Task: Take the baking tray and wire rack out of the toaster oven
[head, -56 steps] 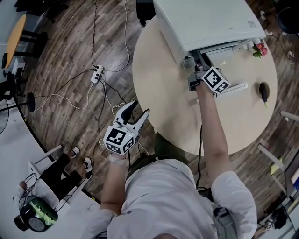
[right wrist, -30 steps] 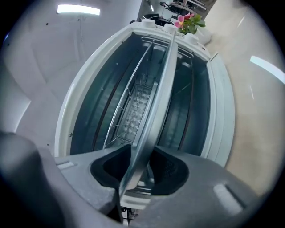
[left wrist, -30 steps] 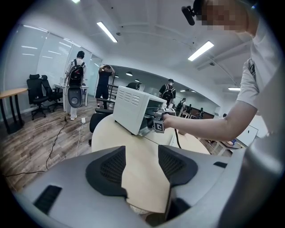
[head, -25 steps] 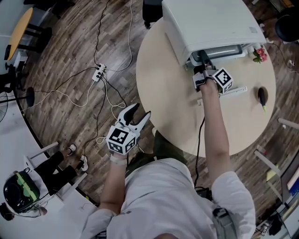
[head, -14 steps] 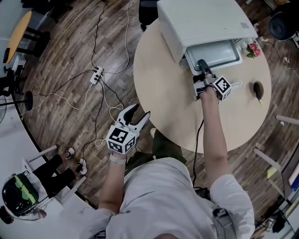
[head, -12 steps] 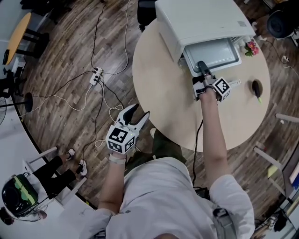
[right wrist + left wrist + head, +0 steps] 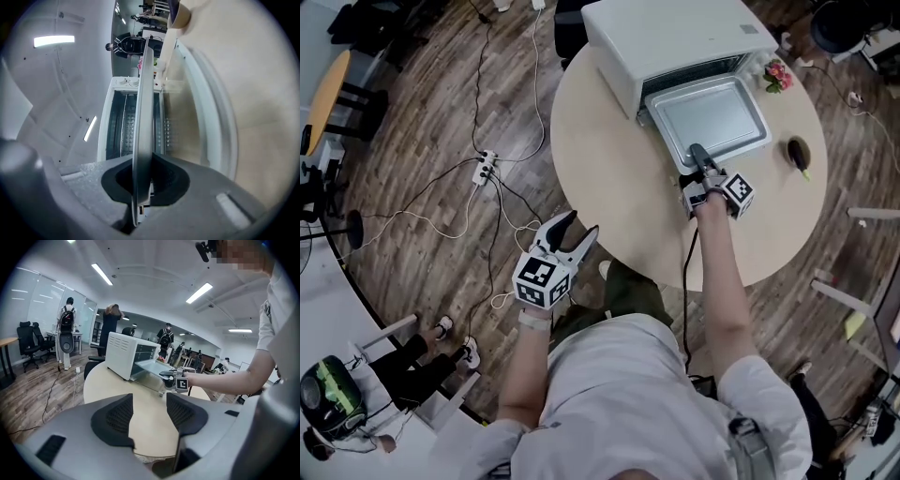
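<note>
A: Start nearest you. What is the left hand-held gripper (image 7: 579, 227) doing?

B: Nothing useful yet. It hangs off the edge of the worktop (image 7: 600, 178), over the floor, with its jaws wide apart and nothing between them.

A: And the right hand-held gripper (image 7: 697, 155)?

B: It is clamped narrow on the front rim of the baking tray (image 7: 705, 117). Its own view shows the thin metal edge pinched between both pads, near the middle of that rim.

A: Where is the tray?

B: Most of it is out of the toaster oven (image 7: 666, 37), over the open door (image 7: 213, 122). Only its back edge sits at the mouth.

A: So how should the pull finish?

B: I'd draw it straight back along the line of the oven, level, with no twist of the wrist. A single grip on a thin rim lets the far end sag once it leaves its support. So I judge the risk to be the tray tipping or scraping the door. Bringing the free gripper onto a side rim would steady it. Then set it down on bare worktop beside the oven.

A: And the wire rack?

B: Deep in the cavity I see ribbed metal, but I cannot tell whether that is the rack. It looks like the later job.
</note>
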Demonstrator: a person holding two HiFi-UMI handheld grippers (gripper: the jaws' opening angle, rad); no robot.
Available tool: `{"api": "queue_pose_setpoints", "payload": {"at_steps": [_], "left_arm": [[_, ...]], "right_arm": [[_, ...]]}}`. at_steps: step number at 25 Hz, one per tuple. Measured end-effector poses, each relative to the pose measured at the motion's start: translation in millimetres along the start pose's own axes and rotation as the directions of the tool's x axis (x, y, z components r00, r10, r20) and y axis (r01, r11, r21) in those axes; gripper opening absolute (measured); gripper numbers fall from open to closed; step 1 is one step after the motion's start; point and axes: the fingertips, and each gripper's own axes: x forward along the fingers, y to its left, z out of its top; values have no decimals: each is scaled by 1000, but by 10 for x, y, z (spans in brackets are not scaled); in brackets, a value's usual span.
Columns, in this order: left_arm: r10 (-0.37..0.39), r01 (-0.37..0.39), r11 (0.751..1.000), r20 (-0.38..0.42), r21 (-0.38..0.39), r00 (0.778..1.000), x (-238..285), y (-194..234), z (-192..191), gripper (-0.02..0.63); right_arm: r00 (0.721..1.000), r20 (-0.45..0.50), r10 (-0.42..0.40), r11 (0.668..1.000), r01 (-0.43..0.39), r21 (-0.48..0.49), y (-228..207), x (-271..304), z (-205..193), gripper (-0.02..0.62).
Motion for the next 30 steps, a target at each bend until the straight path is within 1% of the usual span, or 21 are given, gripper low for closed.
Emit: {"api": "queue_pose_setpoints", "payload": {"at_steps": [2,5,8,11,17,19,23,26,30], "left_arm": [[-13,13,1000,1,11,1000,-7,-68,1,213],[-33,32,999,5,28,999,-29,-173,-3,213],[-54,54,998,6,46,999,-33,-283,-5,213],[-84,83,995,5,63,996,-10,-417,-2,213],[-145,146,986,-10,85,989,98,-702,-43,213],[-167,168,981,-20,94,986,178,-791,-67,213],[-220,224,968,-48,114,974,403,-964,-96,213],[-263,271,955,-72,123,962,542,-1147,-50,213],[-297,308,942,-102,132,949,733,-1357,15,213]], "right_arm": [[1000,19,-13,1000,13,6,-44,-178,23,21],[999,34,0,1000,0,6,-31,-433,18,21],[998,58,-30,1000,29,9,-134,-719,47,21],[997,73,-18,1000,18,6,-119,-985,40,21],[993,105,-45,999,43,18,-235,-1546,31,21],[991,125,-55,998,52,26,-303,-1727,65,21],[986,164,-31,1000,30,9,-421,-2039,198,21],[980,198,-39,999,35,21,-445,-2300,266,21],[975,213,-66,997,58,42,-560,-2530,348,21]]}}
